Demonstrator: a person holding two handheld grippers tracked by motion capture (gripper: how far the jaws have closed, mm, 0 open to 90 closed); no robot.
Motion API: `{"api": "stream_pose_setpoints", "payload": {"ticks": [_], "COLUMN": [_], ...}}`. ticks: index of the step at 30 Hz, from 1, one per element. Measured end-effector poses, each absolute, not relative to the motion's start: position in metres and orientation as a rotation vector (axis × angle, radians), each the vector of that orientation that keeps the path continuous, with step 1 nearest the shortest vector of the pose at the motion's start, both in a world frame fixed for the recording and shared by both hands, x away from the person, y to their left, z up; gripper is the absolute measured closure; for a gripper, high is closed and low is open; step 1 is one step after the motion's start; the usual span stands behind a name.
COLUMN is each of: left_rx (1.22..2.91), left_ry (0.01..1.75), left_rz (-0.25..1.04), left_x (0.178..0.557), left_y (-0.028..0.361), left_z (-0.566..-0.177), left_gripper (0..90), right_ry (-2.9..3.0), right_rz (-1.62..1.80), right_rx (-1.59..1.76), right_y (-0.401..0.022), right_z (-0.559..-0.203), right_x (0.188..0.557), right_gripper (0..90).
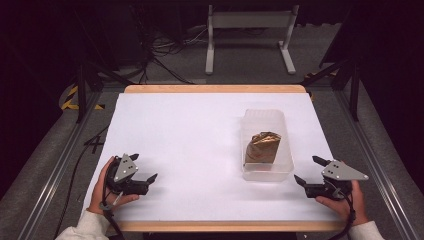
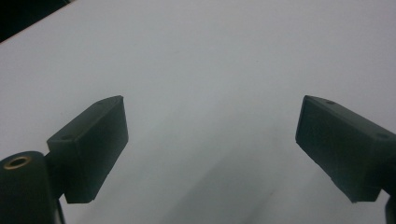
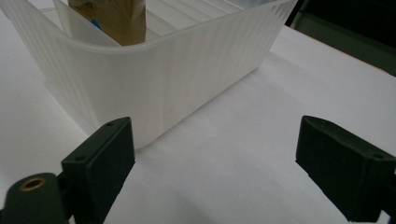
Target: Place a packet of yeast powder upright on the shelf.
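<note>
left gripper (image 1: 145,167) apart, empty | right gripper (image 1: 307,170) apart, near clear bin (image 1: 287,165) | brown bag (image 1: 263,146) inside bin

Right gripper view: clear bin (image 3: 177,88) cut off by top and left frame edges; brown packet (image 3: 112,18) inside it cropped at top, lower part hidden behind bin wall, blue mark unreadable. High view: packet (image 1: 263,146) print too small to tell; both forearms cut off at bottom edge.

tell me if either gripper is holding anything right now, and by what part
Nothing is held. The left gripper and right gripper both rest open on the table, apart from the clear bin with the brown packet.
</note>
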State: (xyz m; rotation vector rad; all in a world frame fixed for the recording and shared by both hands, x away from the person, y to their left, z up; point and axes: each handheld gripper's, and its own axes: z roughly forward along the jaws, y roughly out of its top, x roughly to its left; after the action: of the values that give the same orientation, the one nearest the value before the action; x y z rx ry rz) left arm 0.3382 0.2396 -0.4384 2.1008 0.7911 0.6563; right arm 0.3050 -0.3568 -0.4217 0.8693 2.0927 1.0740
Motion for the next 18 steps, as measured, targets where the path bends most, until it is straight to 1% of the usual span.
{"api": "stream_pose_setpoints", "payload": {"ticks": [3,5,14,18], "left_rx": [2.068,2.028,1.874,1.828], "left_ry": [0.827,0.853,0.948,0.98], "left_rz": [0.657,0.632,0.597,0.571], "left_x": [0.336,0.335,0.326,0.323], "left_y": [0.249,0.257,0.284,0.29], "left_z": [-0.439,-0.44,-0.443,-0.444], "left_gripper": [9.6,9.6,9.1,9.0], "right_ry": [2.096,2.096,2.092,2.093], "right_rz": [1.073,1.074,1.076,1.075], "right_rx": [0.865,0.864,0.871,0.87], "right_y": [-0.356,-0.356,-0.356,-0.356], "right_z": [-0.422,-0.422,-0.422,-0.422], "right_x": [0.305,0.305,0.305,0.306], "right_gripper": [12.7,12.6,12.5,12.4]}}
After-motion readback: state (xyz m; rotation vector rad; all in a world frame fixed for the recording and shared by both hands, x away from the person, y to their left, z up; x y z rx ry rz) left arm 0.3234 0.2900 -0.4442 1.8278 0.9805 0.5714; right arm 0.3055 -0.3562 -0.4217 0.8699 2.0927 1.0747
